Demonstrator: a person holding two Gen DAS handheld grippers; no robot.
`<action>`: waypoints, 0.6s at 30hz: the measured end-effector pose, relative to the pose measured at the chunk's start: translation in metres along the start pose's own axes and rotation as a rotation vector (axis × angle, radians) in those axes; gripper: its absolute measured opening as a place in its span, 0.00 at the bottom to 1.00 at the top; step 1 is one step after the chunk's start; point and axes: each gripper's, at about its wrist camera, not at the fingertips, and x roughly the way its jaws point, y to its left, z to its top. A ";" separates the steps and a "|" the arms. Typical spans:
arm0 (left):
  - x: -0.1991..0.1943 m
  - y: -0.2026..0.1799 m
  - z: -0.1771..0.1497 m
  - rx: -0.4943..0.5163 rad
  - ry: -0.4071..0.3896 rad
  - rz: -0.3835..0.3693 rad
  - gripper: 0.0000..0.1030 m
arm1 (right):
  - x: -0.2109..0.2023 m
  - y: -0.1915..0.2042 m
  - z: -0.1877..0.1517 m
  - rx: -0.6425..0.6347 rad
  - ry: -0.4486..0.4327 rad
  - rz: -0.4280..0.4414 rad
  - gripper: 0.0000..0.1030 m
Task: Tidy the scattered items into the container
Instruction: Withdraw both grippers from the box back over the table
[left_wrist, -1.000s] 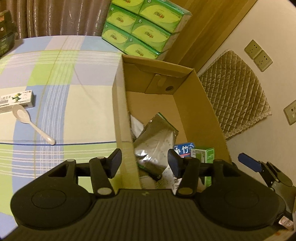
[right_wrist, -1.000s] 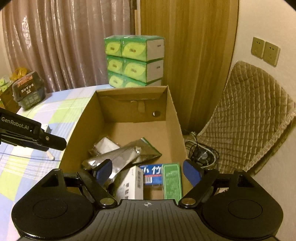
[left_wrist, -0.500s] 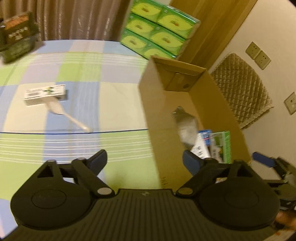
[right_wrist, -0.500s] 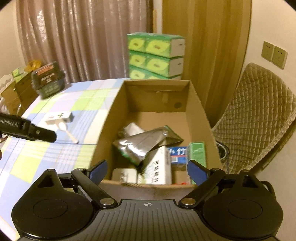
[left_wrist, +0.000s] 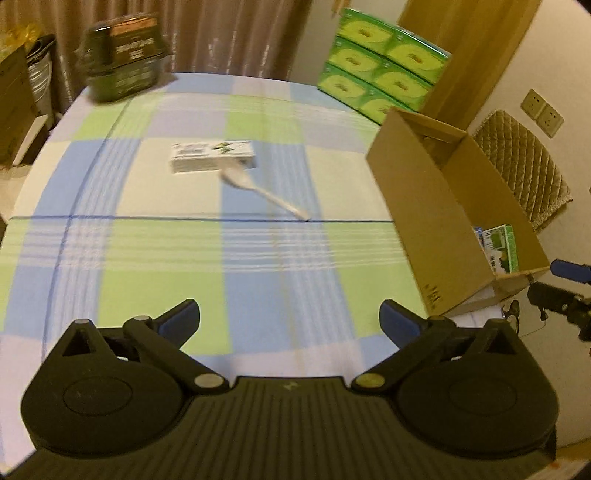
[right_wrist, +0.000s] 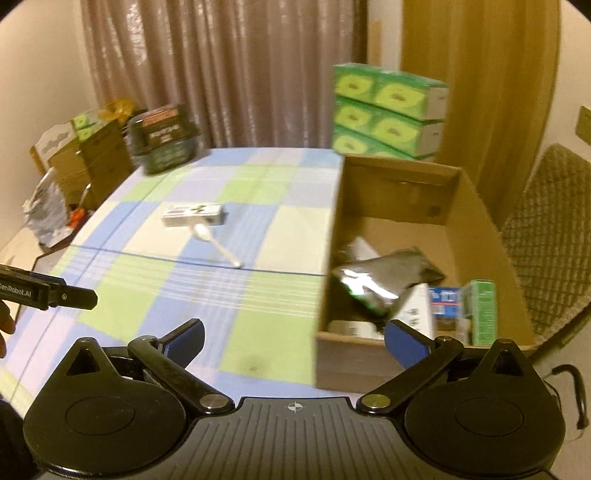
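An open cardboard box (left_wrist: 413, 206) (right_wrist: 476, 206) stands at the table's right edge and holds a silver foil pouch (right_wrist: 373, 280), a green carton (right_wrist: 480, 310) (left_wrist: 500, 247) and other small boxes. A white carton (left_wrist: 212, 155) (right_wrist: 194, 215) and a white plastic spoon (left_wrist: 258, 190) (right_wrist: 218, 245) lie side by side on the checked tablecloth, mid-table. My left gripper (left_wrist: 290, 319) is open and empty, above the near tablecloth. My right gripper (right_wrist: 293, 341) is open and empty, near the box's front left corner.
A dark food tub (left_wrist: 123, 75) (right_wrist: 164, 142) sits at the table's far left. Stacked green tissue packs (left_wrist: 380, 70) (right_wrist: 388, 110) stand behind the box. A quilted chair (right_wrist: 546, 236) is to the right. Cartons and clutter (right_wrist: 74, 162) lie off the left edge.
Both grippers have pulled back and swung left, away from the box toward the table. My left gripper's fingers have opened wider. The carton and spoon now sit ahead.
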 end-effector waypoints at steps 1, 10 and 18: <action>-0.003 0.007 -0.003 0.001 -0.003 0.008 0.99 | 0.001 0.008 0.001 -0.009 0.001 0.009 0.98; -0.030 0.055 -0.023 0.094 -0.022 0.065 0.99 | 0.024 0.073 0.008 -0.110 0.033 0.059 0.98; -0.033 0.096 -0.020 0.104 -0.043 0.080 0.99 | 0.055 0.111 0.015 -0.183 0.070 0.074 0.98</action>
